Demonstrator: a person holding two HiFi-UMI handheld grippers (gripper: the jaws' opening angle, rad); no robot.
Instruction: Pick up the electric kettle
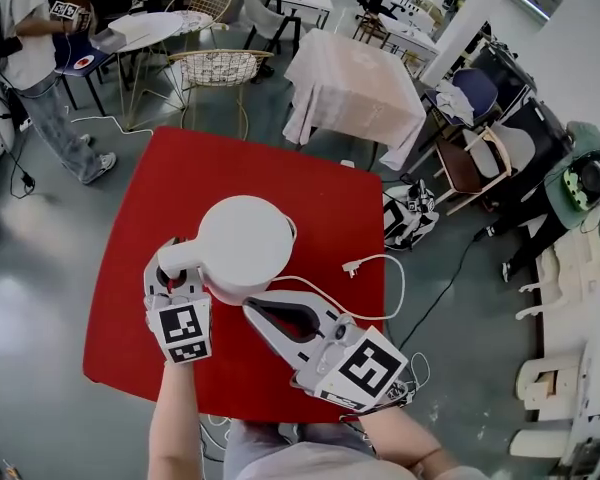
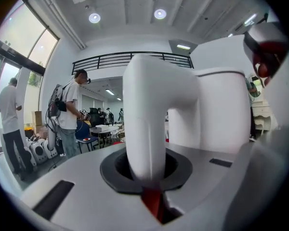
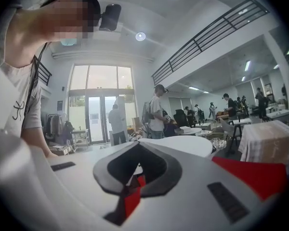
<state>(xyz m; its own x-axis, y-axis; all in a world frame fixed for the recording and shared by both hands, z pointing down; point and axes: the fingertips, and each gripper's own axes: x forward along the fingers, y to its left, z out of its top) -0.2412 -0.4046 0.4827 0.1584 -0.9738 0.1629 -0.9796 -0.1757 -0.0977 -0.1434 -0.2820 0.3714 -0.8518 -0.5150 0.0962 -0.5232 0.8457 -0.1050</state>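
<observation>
**Left gripper clamped on kettle handle, right gripper closed and empty**

- Electric kettle [image 1: 245,240]: white, upright, roughly mid-way across the red table [image 1: 170,183], slightly nearer the near edge. Lid is on. Its handle [image 1: 177,258] sticks out toward the near-left corner.
- Left gripper [image 1: 172,276]: at the handle, marker cube facing up. In the left gripper view the handle [image 2: 144,124] runs down through the oval gap between the jaws, which are drawn in snug around it. Kettle body [image 2: 221,109] sits right behind, filling the right half of that view.
- Right gripper [image 1: 255,308]: low over the near-right part of the table, tips pointing at the kettle's near side, just beside its base. Can't tell if they touch. In the right gripper view [image 3: 135,177] the jaws meet at the tips and nothing sits in the diamond-shaped hole between them.
- Power cord [image 1: 395,278]: white, loops off the right edge of the table; its plug [image 1: 351,266] lies on the red surface right of the kettle, apart from it.
- Background: a person in a white shirt [image 1: 30,58] stands beyond the far-left corner; a cloth-draped table [image 1: 355,83] stands beyond the far edge.
</observation>
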